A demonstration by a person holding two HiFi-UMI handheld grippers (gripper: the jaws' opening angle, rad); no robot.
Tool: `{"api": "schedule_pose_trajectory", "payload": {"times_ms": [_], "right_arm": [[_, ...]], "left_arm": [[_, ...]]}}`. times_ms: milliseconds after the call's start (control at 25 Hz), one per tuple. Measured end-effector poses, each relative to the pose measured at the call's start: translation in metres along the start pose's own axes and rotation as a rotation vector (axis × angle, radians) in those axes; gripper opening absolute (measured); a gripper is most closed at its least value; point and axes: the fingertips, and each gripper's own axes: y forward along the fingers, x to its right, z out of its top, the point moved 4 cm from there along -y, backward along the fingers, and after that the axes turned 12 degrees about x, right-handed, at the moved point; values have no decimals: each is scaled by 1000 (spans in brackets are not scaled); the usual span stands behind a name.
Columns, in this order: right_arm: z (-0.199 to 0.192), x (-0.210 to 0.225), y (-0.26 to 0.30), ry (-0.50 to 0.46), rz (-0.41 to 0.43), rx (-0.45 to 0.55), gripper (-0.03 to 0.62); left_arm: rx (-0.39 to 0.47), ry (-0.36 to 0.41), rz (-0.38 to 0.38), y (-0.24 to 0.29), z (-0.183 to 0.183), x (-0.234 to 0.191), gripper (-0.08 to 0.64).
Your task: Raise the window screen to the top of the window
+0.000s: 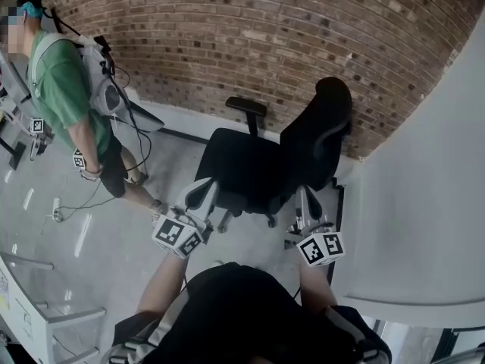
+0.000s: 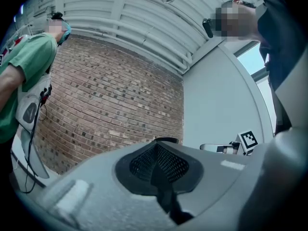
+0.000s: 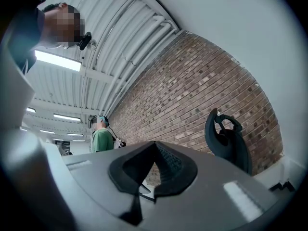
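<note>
No window screen shows in any view. In the head view my left gripper and right gripper are held side by side at waist height, pointing at a black office chair. Both are shut with nothing between the jaws. The left gripper view shows its jaws closed, aimed at the brick wall and a white wall. My right gripper shows there at the right. The right gripper view shows its closed jaws facing the brick wall and the chair.
A person in a green shirt stands at the left by the brick wall, with cables on the floor. A white wall fills the right side. A pale strip of window shows beside the white wall.
</note>
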Motion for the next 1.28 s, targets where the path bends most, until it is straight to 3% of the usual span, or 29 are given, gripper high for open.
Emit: {"api": "schedule_pose_trajectory", "payload": {"times_ms": [320, 680, 1040, 1280], "right_arm": [[-16, -26, -13, -14, -91, 25, 3], [-8, -32, -67, -57, -311, 76, 3], [44, -30, -140, -151, -453, 186, 3], [93, -30, -233, -232, -589, 245, 3]], "left_arm": [[-33, -21, -51, -23, 2, -19, 2], [-81, -108, -205, -15, -7, -13, 2], [-92, -183, -378, 8, -25, 52, 2], [-91, -232, -530, 15, -36, 143, 2]]}}
